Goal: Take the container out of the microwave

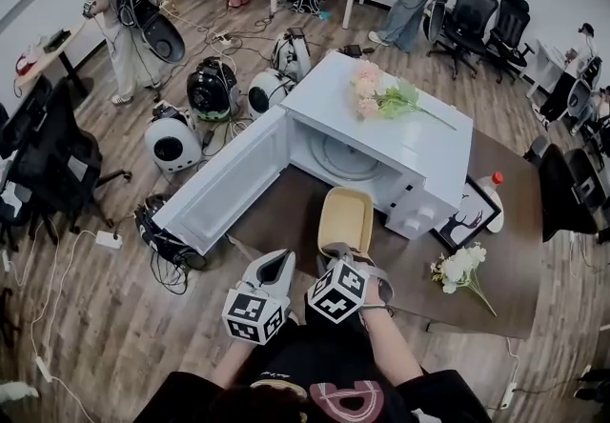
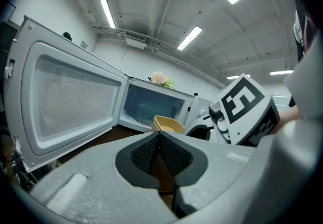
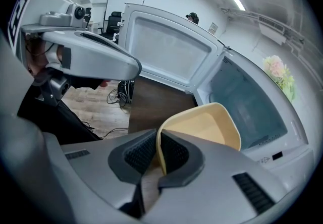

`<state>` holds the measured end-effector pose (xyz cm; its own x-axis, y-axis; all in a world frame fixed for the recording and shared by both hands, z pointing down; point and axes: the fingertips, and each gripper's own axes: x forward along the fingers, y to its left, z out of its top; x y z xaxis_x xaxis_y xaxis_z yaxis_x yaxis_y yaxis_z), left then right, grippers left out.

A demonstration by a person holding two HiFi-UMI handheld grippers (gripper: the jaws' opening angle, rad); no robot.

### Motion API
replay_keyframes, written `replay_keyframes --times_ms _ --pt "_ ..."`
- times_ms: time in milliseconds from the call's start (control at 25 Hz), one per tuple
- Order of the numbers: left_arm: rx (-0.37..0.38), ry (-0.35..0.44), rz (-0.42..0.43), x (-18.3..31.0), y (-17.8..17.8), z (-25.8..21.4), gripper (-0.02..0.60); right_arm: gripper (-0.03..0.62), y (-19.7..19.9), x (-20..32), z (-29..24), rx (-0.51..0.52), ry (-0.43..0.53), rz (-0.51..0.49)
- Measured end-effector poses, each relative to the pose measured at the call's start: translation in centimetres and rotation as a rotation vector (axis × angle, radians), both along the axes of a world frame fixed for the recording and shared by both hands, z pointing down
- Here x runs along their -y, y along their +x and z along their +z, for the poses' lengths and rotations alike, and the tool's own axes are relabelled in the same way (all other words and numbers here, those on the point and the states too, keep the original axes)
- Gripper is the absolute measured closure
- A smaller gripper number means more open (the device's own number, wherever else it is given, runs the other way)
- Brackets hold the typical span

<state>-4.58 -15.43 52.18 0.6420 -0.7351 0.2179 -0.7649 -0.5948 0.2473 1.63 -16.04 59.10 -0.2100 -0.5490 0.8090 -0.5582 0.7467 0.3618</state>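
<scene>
Quick rundown, head view first. The microwave (image 1: 434,159) sits mid-frame on a dark brown table (image 1: 505,259), w/ its door (image 1: 224,188) swung wide open toward the left of the frame. The cavity's got just the glass turntable (image 1: 345,161) in it.

The container (image 1: 345,219), a tan-yellow tub w/ rounded corners, is already outside. It's dead centre of the frame, just in front of the cavity opening and over the tabletop. Can't tell if it's resting on the table or lifted off it.

The right gripper (image 1: 339,251) has it by the near rim. In the right gripper view the right gripper (image 3: 157,143) has both pads pinched on the thin wall of the container (image 3: 202,127), one inside and one outside, so it's a solid grip. The tub is empty afaict.

The left gripper (image 1: 282,261) is right next to it, a bit left and lower-centre in the head view. In the left gripper view the left gripper (image 2: 159,135) has its jaws closed tip to tip w/ nothing between them. It's aimed at the open microwave, and the container (image 2: 168,124) peeks just above the tips.

Other stuff:
- pink flowers (image 1: 376,92) lying on top of the microwave
- white flowers (image 1: 462,269) on the table, lower right
- a framed pic (image 1: 467,219) right of the microwave
- a red-capped bottle (image 1: 493,185) beside the frame
</scene>
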Motion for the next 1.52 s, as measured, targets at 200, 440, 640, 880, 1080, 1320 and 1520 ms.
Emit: replay_keyframes --times_ms 200,440,640,880,1080,1320,1520 --pt "0.013 0.001 0.004 0.0 0.4 0.3 0.572 0.562 0.4 -0.8 0.1 0.016 -0.010 0.013" --pt "0.019 0.000 0.019 -0.3 1.2 0.4 0.572 0.562 0.4 -1.7 0.3 0.026 -0.016 0.017" --pt "0.019 -0.001 0.023 -0.5 1.5 0.5 0.572 0.563 0.5 -1.8 0.2 0.031 -0.006 0.018" --pt "0.021 -0.002 0.027 -0.4 1.8 0.6 0.572 0.563 0.7 -1.6 -0.2 0.036 0.010 0.020" --pt "0.058 0.021 0.043 -0.4 2.0 0.6 0.572 0.563 0.5 -1.4 -0.5 0.044 0.013 0.024" --pt "0.054 0.019 0.049 -0.3 2.3 0.6 0.572 0.563 0.5 -1.4 -0.5 0.043 0.010 0.022" --pt "0.045 0.014 0.045 0.0 2.0 0.6 0.572 0.563 0.3 -1.4 -0.5 0.040 0.005 0.021"
